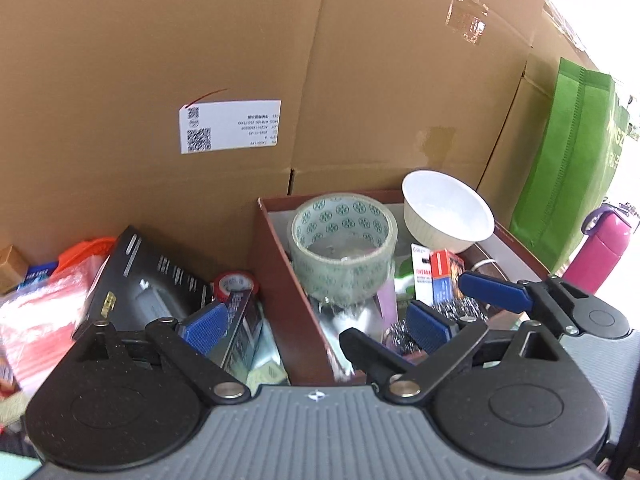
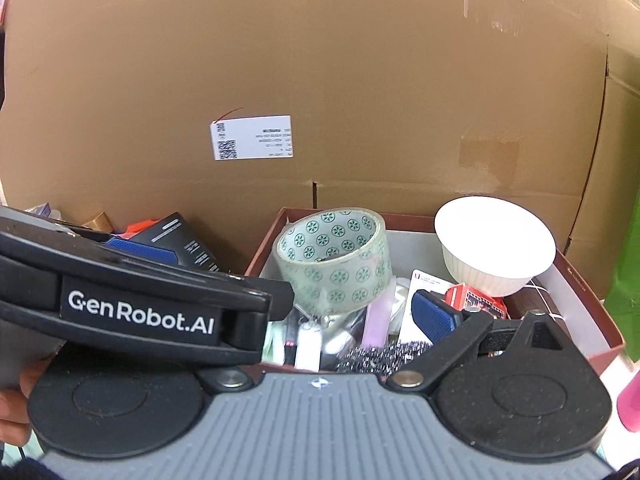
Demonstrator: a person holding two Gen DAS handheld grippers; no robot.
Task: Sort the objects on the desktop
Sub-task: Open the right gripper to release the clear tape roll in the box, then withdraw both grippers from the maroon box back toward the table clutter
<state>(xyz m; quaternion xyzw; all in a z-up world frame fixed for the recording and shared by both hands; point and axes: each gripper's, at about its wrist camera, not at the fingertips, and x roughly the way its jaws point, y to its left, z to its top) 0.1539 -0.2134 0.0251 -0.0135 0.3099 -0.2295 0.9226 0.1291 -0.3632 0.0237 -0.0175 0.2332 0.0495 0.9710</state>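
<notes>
A dark red box holds a clear tape roll printed with green marks, a white bowl, a red card pack and a steel scourer. My left gripper is open and holds nothing; its jaws straddle the box's left wall. A blue finger of my right gripper reaches in from the right. In the right wrist view my right gripper is open above the box, near the tape roll and bowl. Its left finger is hidden behind the left gripper's housing.
Large cardboard cartons form a wall right behind the box. Left of the box lie a black carton, a small red tape roll and red-and-white packets. A green bag and a pink bottle stand at the right.
</notes>
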